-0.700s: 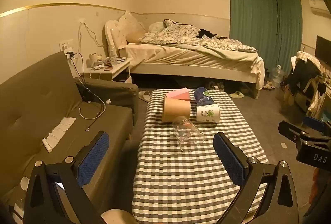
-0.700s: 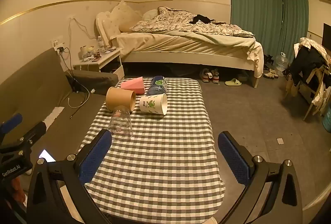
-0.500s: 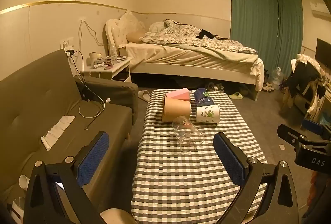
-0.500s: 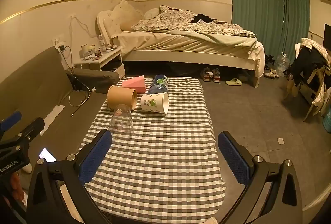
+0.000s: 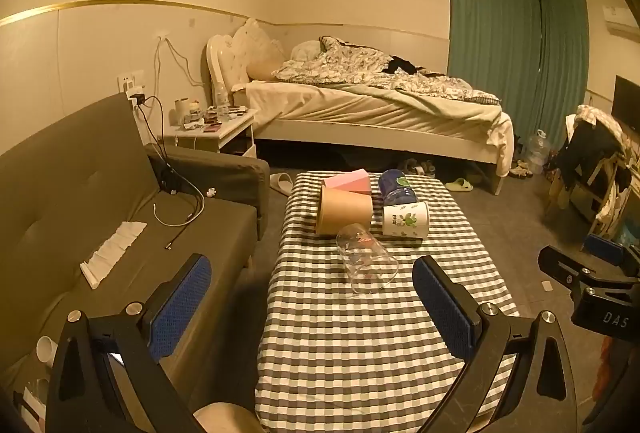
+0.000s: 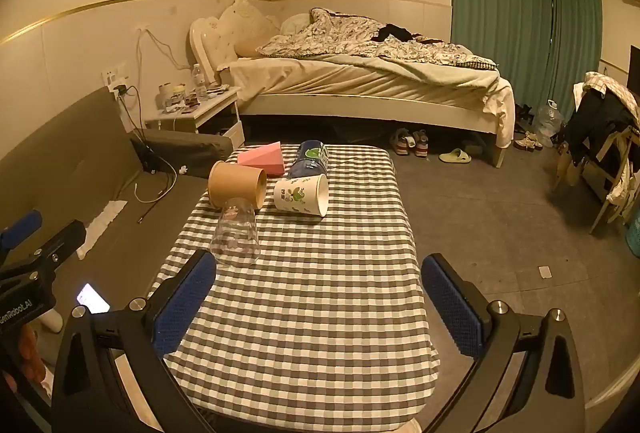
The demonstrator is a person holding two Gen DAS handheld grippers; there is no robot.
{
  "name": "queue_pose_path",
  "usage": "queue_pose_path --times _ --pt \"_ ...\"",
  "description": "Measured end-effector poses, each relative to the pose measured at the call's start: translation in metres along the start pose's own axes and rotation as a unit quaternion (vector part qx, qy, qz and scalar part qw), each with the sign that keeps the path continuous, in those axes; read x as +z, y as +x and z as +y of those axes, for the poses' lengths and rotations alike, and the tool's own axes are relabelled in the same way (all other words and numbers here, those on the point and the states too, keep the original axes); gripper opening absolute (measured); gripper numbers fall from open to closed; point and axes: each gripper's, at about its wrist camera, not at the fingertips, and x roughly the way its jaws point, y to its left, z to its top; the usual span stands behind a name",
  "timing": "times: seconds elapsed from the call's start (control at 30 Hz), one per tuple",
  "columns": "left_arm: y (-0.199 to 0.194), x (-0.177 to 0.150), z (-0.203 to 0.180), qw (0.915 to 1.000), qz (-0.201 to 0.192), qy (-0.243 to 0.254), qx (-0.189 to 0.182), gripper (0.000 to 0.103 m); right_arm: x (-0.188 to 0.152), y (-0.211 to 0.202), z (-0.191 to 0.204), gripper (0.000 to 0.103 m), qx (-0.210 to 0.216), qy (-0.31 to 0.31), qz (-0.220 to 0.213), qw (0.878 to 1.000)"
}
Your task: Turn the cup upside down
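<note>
Several cups lie on their sides on the checkered table (image 5: 360, 333) (image 6: 320, 313). A clear glass cup (image 5: 366, 259) (image 6: 236, 235) lies nearest. Behind it lie a brown paper cup (image 5: 344, 211) (image 6: 236, 185), a white paper cup with green print (image 5: 405, 219) (image 6: 302, 195) and a dark blue cup (image 5: 396, 187) (image 6: 310, 157). My left gripper (image 5: 312, 297) is open and empty, held above the table's near part, short of the glass cup. My right gripper (image 6: 318, 299) is open and empty over the table's near half.
A pink box (image 5: 348, 181) (image 6: 262, 159) sits at the table's far end. A grey sofa (image 5: 100, 213) runs along the left, with cables and a tissue on it. A bed (image 6: 360, 81) stands behind, a nightstand (image 5: 212, 131) at left, a clothes-laden chair (image 6: 604, 137) at right.
Both grippers have drifted slightly; the left view has risen a little and the right has edged toward the table. The cups have not moved. Both stay open.
</note>
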Motion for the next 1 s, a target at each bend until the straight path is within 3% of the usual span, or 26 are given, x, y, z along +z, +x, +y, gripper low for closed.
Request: queue_pose_path --times 1.0 --pt "0.004 -0.0024 0.001 1.0 0.003 0.0 0.001 0.103 -0.0035 0.0 0.0016 0.103 0.013 -0.003 0.003 1.0"
